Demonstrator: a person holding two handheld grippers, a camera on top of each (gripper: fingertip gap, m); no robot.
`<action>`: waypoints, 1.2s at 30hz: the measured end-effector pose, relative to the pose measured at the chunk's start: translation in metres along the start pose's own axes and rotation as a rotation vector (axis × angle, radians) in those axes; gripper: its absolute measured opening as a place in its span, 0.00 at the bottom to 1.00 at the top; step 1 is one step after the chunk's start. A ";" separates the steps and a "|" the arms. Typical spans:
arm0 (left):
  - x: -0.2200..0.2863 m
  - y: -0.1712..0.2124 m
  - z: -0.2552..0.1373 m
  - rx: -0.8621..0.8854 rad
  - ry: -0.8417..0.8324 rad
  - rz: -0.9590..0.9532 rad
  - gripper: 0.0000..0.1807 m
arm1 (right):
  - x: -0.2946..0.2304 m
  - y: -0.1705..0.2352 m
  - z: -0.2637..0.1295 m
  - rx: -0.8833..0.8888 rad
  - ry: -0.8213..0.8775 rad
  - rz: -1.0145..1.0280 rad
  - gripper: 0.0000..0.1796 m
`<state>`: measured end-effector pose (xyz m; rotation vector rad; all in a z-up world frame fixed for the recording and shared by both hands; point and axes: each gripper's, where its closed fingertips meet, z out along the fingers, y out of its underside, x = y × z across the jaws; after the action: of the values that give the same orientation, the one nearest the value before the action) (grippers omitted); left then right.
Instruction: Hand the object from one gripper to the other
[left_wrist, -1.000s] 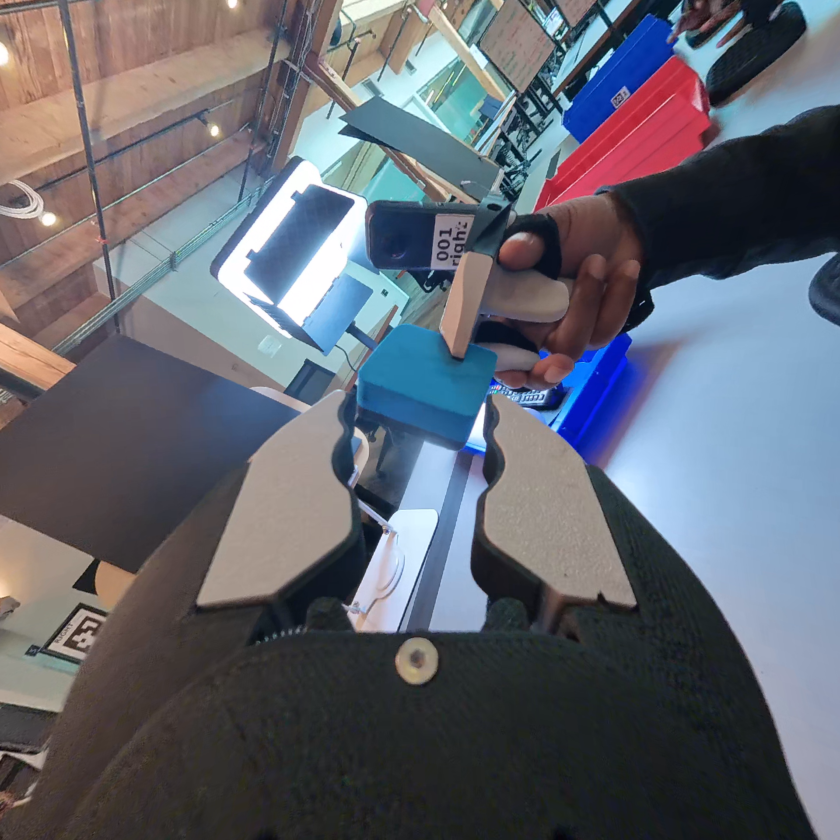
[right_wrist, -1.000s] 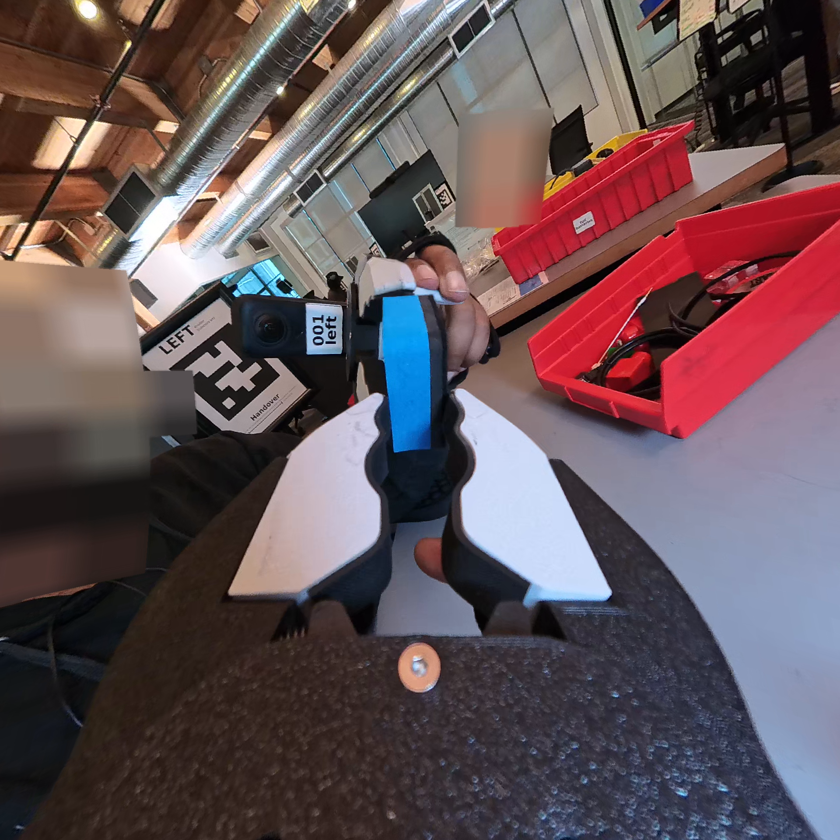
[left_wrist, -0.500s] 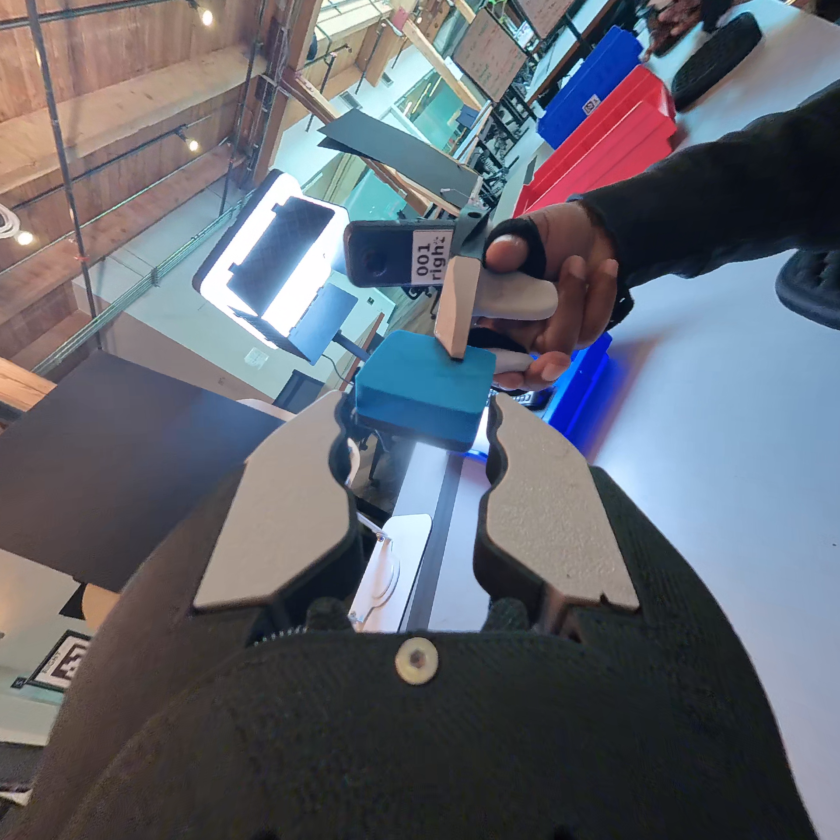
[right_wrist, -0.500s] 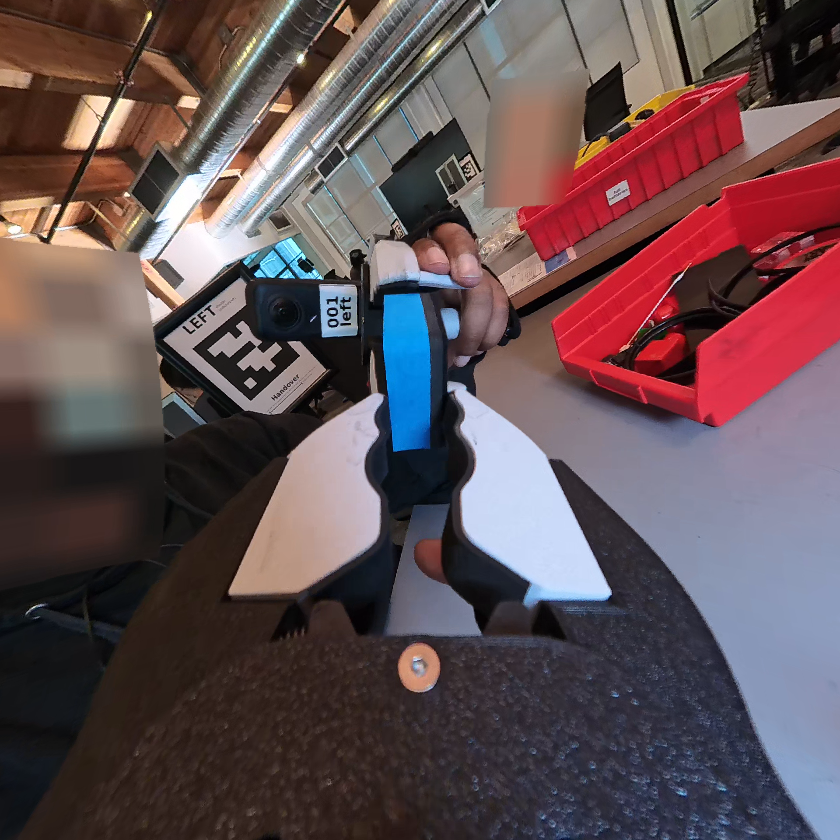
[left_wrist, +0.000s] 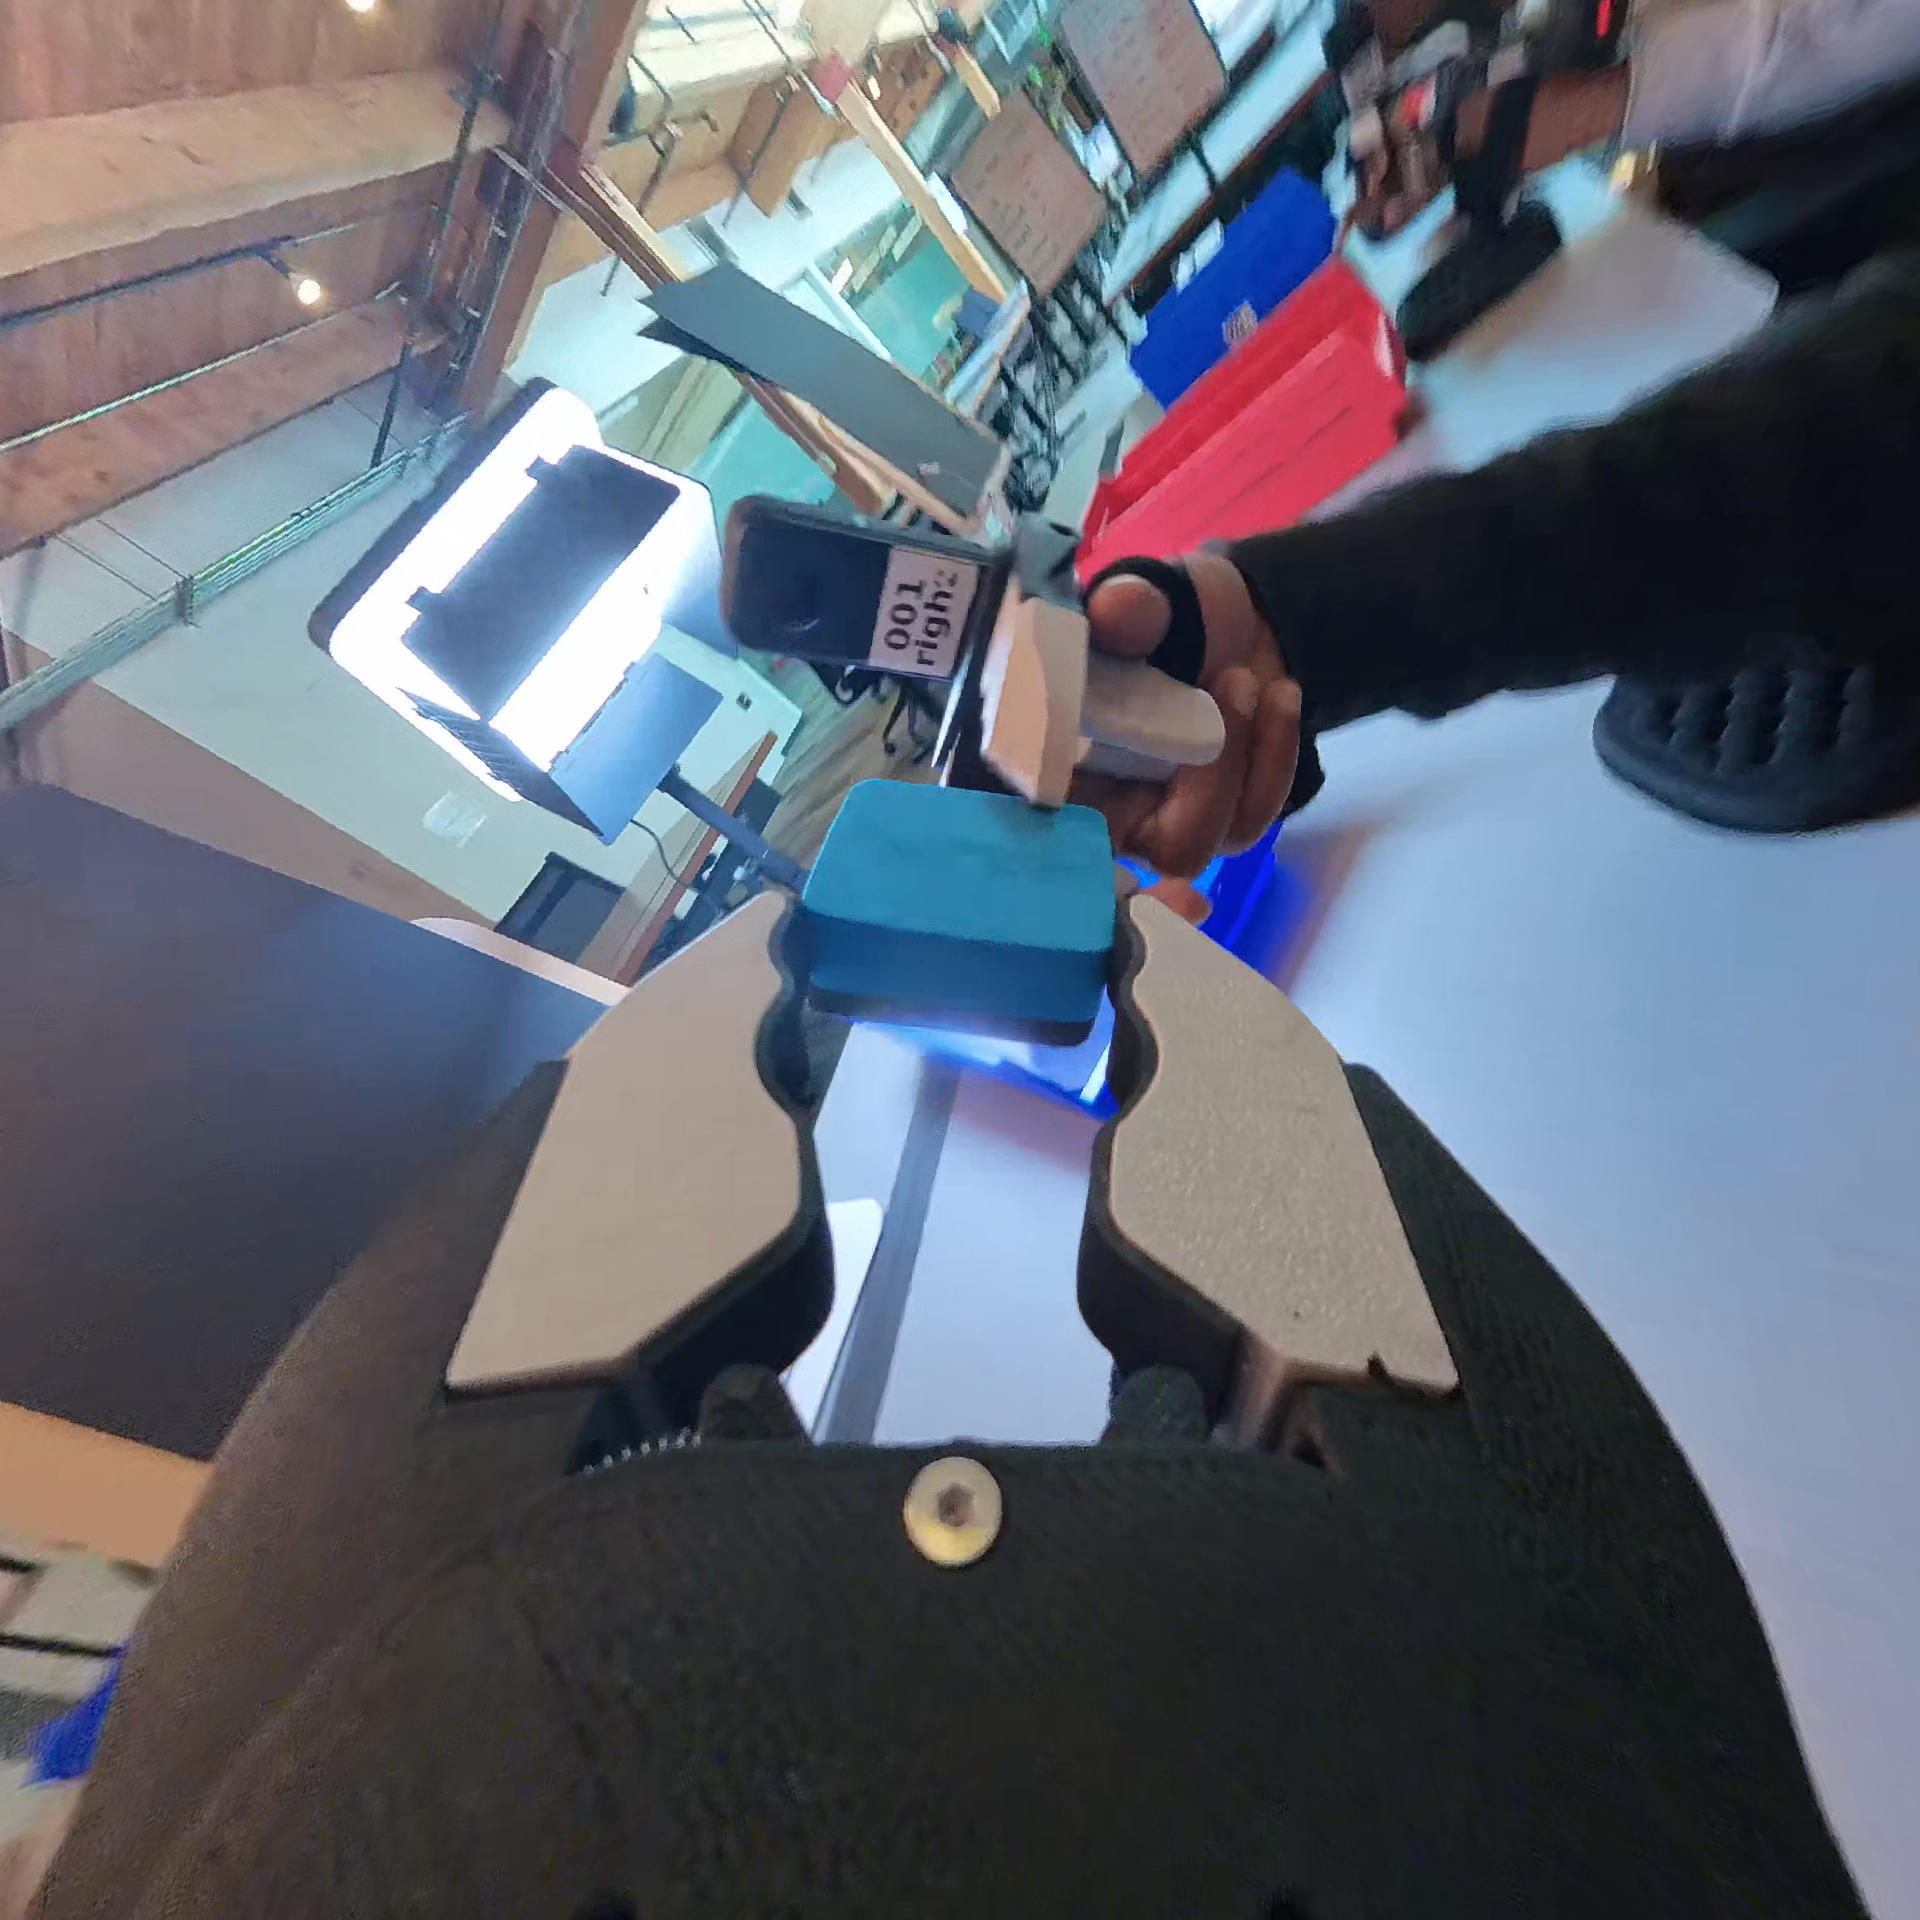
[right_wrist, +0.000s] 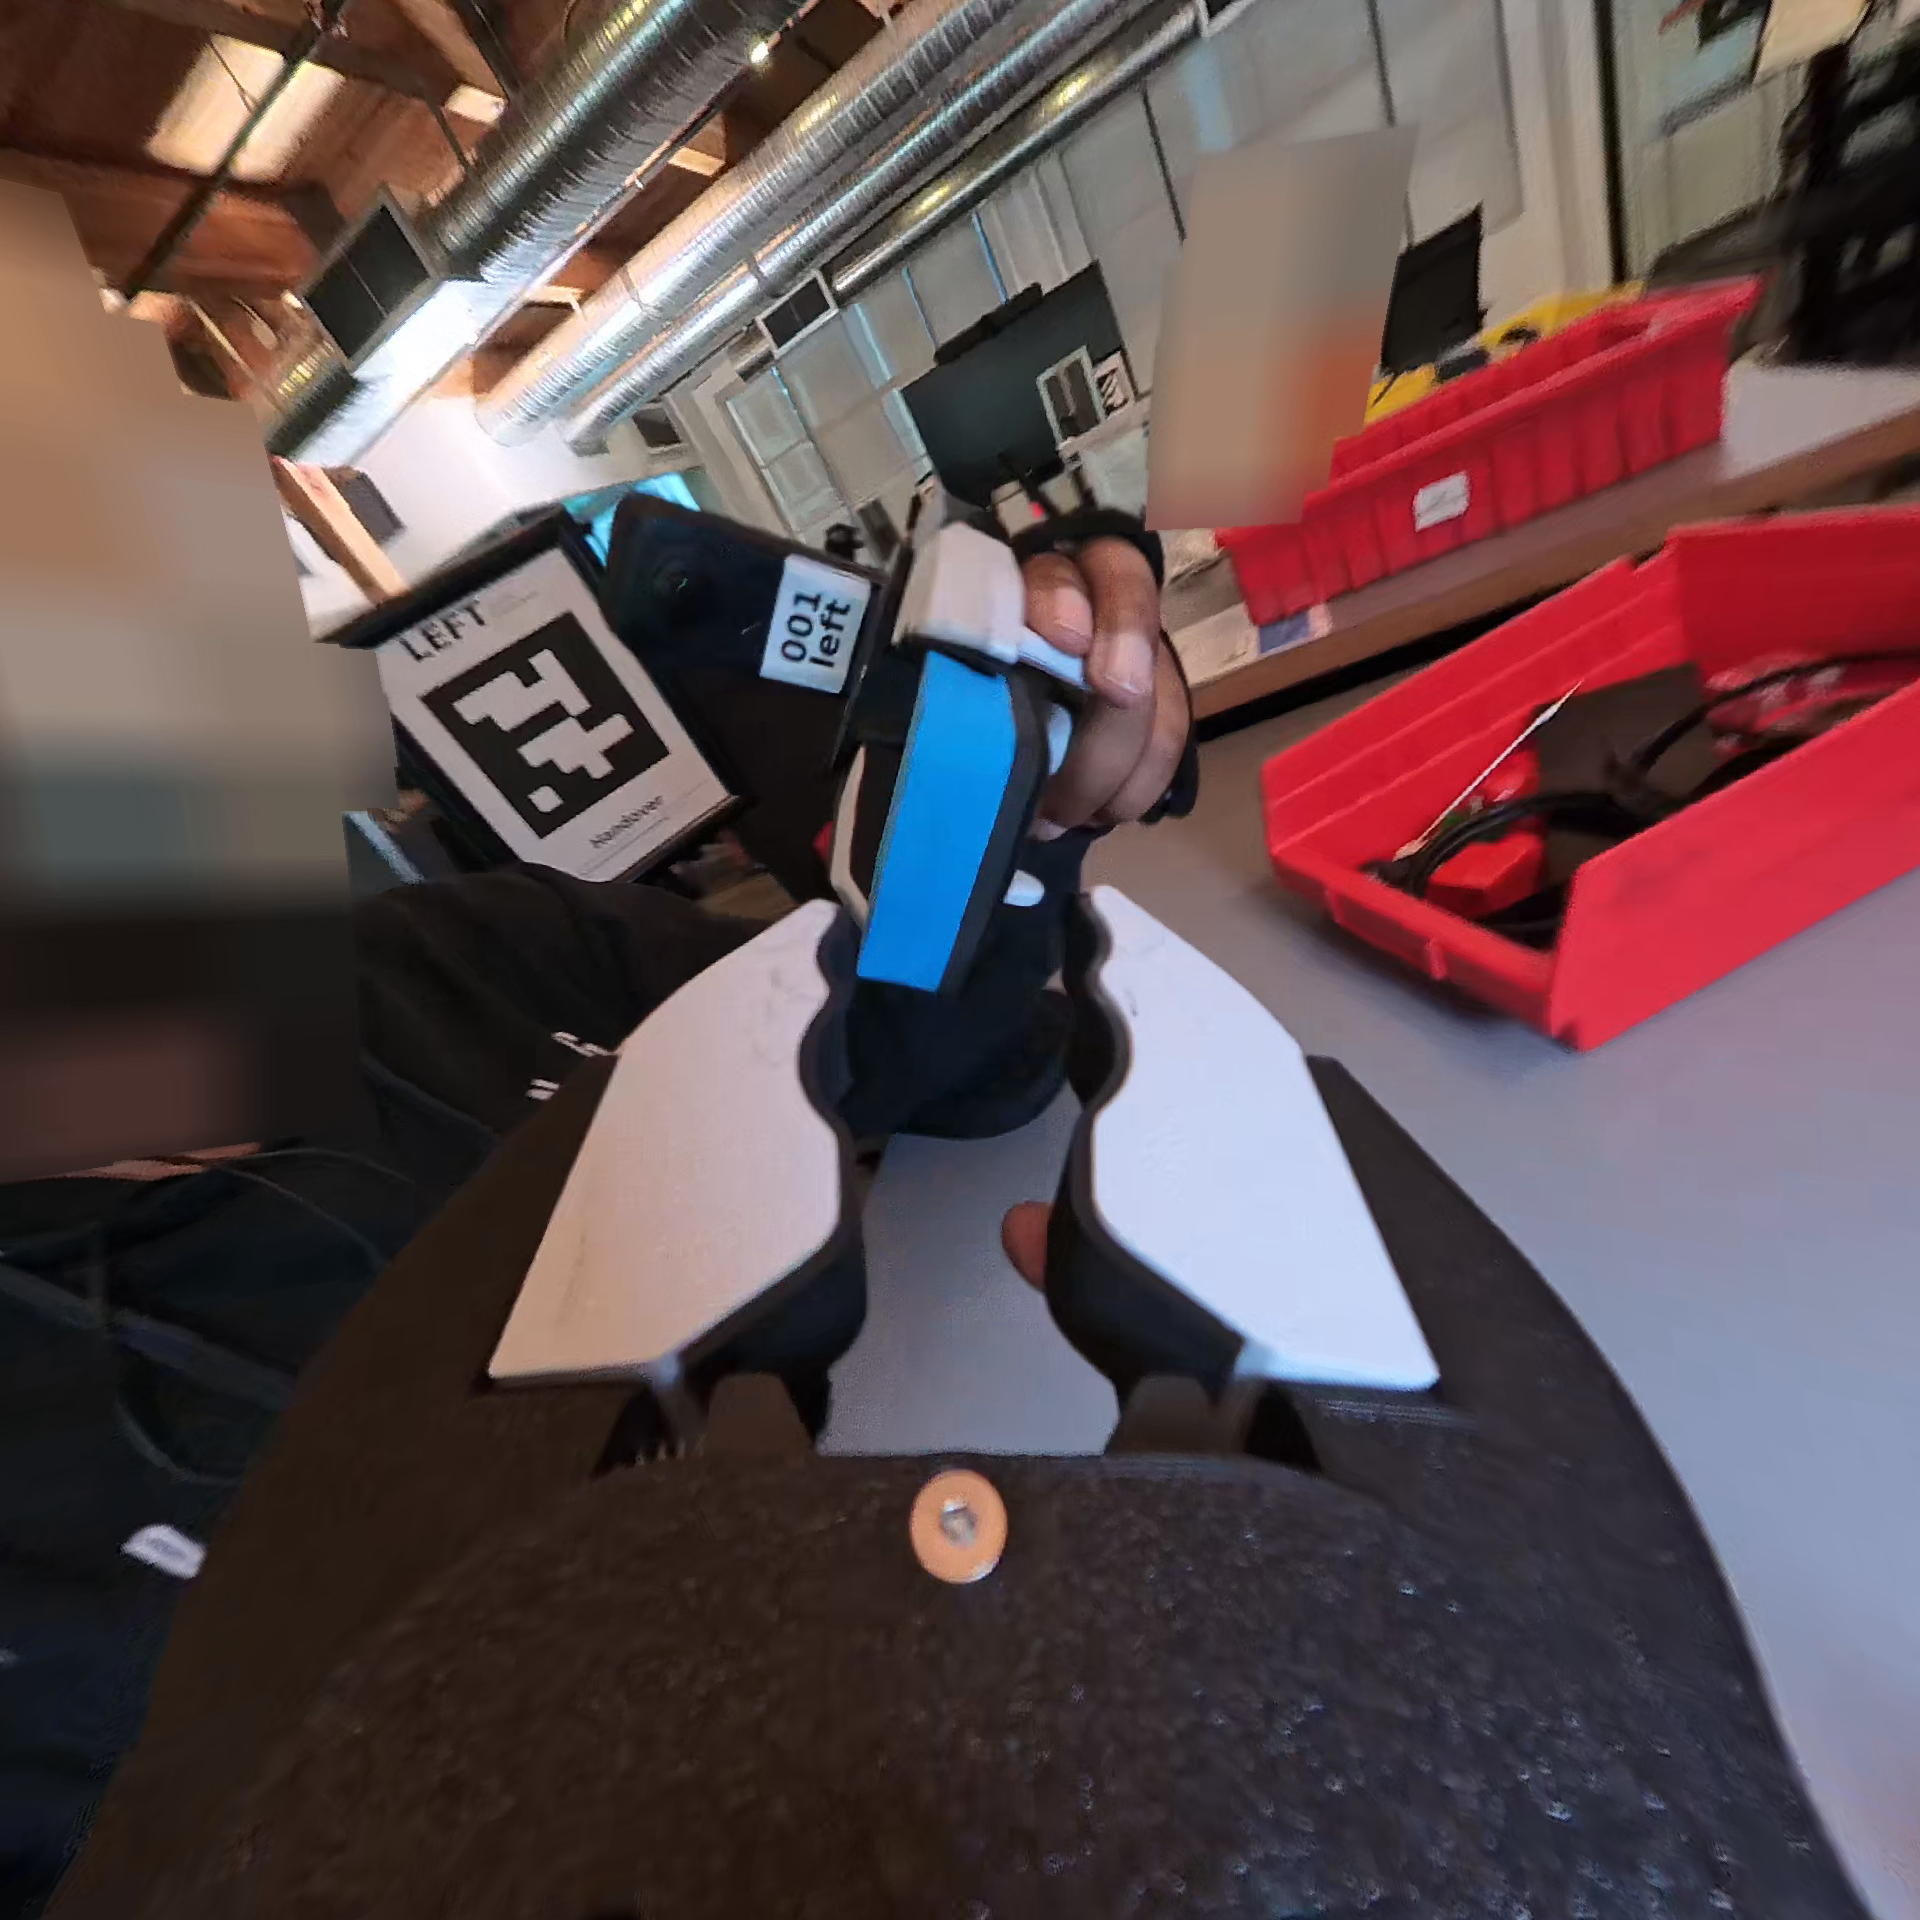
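A blue foam block (left_wrist: 951, 914) with a black underside is clamped between the fingertips of my left gripper (left_wrist: 951, 925), held in the air above the grey table (left_wrist: 1558, 1039). In the right wrist view the block (right_wrist: 940, 821) stands on edge just beyond my right gripper (right_wrist: 961, 914), which is open with nothing between its jaws. In the left wrist view a finger (left_wrist: 1023, 707) of the right gripper sits at the block's far top edge; I cannot tell if it touches. A gloved hand holds each gripper.
An open red bin (right_wrist: 1621, 935) with cables sits on the table to the right, with more red bins (right_wrist: 1507, 447) behind. A black-and-white marker board (right_wrist: 551, 727) stands to the left. Red and blue bins (left_wrist: 1247, 447), a lit panel (left_wrist: 520, 613) and a chair base (left_wrist: 1766, 727) lie beyond. My two grippers' fingertips are within a few centimetres of each other.
My right gripper has opened and drawn back off the blue block, which it was clamping before. The left gripper keeps hold of the block. Both views have swung and tilted a little.
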<state>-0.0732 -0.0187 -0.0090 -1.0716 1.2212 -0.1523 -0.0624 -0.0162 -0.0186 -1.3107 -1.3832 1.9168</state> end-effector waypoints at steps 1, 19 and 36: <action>-0.006 -0.003 -0.004 0.036 -0.002 -0.065 0.31 | -0.004 -0.005 -0.002 0.013 0.026 -0.079 0.26; -0.025 -0.017 -0.020 0.238 0.344 -0.985 0.31 | -0.009 -0.024 -0.003 -0.178 0.669 -1.245 0.25; -0.013 0.000 -0.001 0.121 0.287 -0.898 0.36 | -0.007 -0.024 -0.012 -0.114 0.579 -1.037 0.13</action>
<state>-0.0793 -0.0116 0.0005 -1.4588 0.8789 -1.0837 -0.0532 -0.0063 0.0048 -0.7974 -1.4253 0.7117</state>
